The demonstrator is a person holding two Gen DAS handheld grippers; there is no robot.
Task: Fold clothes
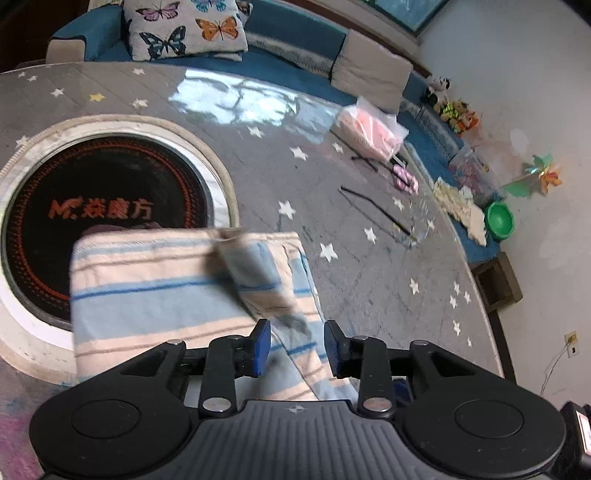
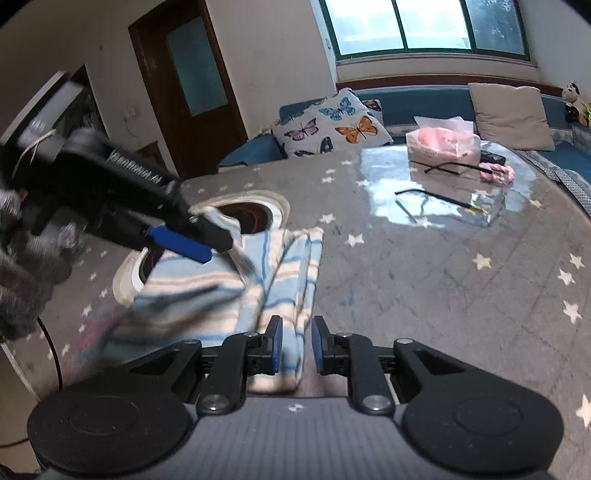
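Observation:
A striped garment (image 1: 155, 291) in light blue, cream and brown lies folded on the grey star-patterned table, partly over a round black hotplate (image 1: 103, 221). My left gripper (image 1: 297, 347) is open above the garment's right strip, with cloth under the gap. In the right wrist view the garment (image 2: 266, 280) lies ahead, and my right gripper (image 2: 296, 345) is open over its near edge. The left gripper (image 2: 207, 240) shows there too, blurred, just above the garment's far end.
A bag of pink cloth (image 1: 369, 129) and black sticks (image 1: 376, 210) lie far right on the table (image 1: 369, 277). A blue sofa with a butterfly cushion (image 1: 184, 29) runs behind. A green bowl (image 1: 499, 219) sits beyond the table edge.

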